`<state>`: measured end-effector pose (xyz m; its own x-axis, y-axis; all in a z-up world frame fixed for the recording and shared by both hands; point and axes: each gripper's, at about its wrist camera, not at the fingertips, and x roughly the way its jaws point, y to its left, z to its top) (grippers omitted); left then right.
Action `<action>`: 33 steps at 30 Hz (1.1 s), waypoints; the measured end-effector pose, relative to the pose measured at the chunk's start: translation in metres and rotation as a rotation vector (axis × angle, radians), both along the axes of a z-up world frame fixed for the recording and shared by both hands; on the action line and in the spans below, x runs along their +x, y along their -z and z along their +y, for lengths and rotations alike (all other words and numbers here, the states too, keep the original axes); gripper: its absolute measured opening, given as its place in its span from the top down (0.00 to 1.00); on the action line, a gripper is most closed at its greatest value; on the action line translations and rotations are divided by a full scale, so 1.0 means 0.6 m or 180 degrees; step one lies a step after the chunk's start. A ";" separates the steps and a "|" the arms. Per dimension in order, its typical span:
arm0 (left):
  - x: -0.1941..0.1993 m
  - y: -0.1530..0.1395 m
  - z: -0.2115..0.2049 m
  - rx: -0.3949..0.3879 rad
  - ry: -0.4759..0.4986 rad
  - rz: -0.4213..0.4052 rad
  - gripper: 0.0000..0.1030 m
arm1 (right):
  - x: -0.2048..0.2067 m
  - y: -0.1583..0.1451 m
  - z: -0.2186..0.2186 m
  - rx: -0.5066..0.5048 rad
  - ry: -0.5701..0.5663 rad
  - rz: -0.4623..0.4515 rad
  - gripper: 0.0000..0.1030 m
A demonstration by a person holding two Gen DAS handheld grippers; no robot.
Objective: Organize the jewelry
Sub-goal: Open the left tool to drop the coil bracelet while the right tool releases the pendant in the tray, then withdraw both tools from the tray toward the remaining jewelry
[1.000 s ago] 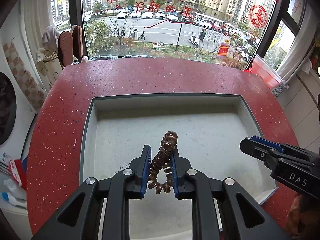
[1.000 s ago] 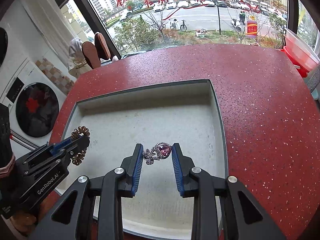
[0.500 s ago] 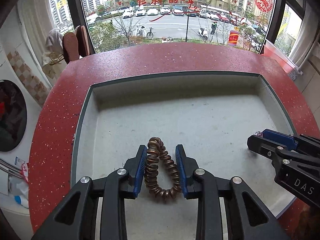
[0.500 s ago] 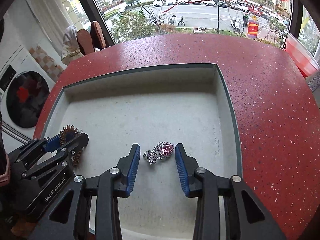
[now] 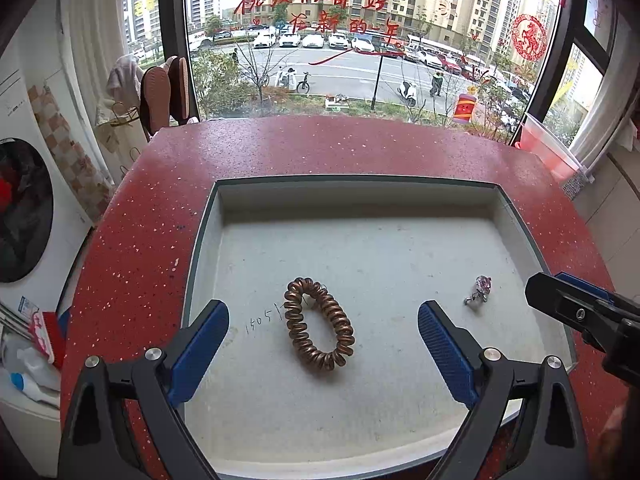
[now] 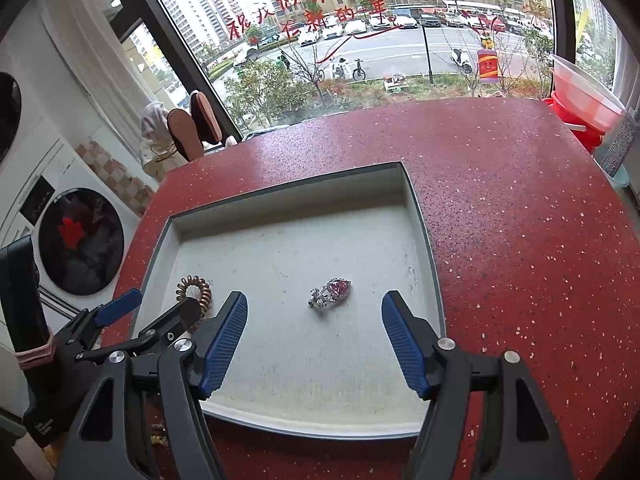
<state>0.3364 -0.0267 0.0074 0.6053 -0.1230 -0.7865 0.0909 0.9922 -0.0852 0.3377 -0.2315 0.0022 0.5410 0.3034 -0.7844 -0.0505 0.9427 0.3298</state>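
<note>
I see the copper spiral hair tie [image 5: 319,323] lying flat on the grey recessed tray [image 5: 360,200], between my left gripper [image 5: 323,334] pads but untouched as its jaws open. The pink gem brooch [image 6: 331,291] lies to its right, free between my right gripper [image 6: 314,330], jaws also opening.

- Window glass [image 5: 320,40]: red handwritten Chinese characters, two lines.
- Tray floor [image 5: 360,248]: handwritten digits "1505", partly under coiled hair tie [image 5: 319,323], rest hidden.
</note>
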 end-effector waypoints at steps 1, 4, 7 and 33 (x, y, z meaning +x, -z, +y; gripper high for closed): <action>-0.007 -0.005 0.002 -0.0003 0.0008 -0.0033 0.00 | -0.008 -0.004 0.000 0.0009 0.0008 -0.0022 0.22; -0.029 -0.019 0.015 -0.0023 0.0014 -0.0110 0.00 | -0.031 -0.016 -0.002 0.0068 0.0014 -0.0073 0.22; -0.053 -0.027 0.026 -0.0075 0.0021 -0.0105 0.00 | -0.056 -0.024 0.000 0.0130 0.0000 -0.0105 0.17; -0.289 0.000 0.058 0.0139 0.0023 -0.0101 0.00 | -0.265 0.000 -0.049 -0.0019 0.0061 -0.0026 0.11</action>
<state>0.1627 0.0080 0.0072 0.6291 -0.0934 -0.7717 0.1001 0.9942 -0.0387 0.1786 -0.2611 0.0019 0.5530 0.2882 -0.7818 -0.0351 0.9455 0.3238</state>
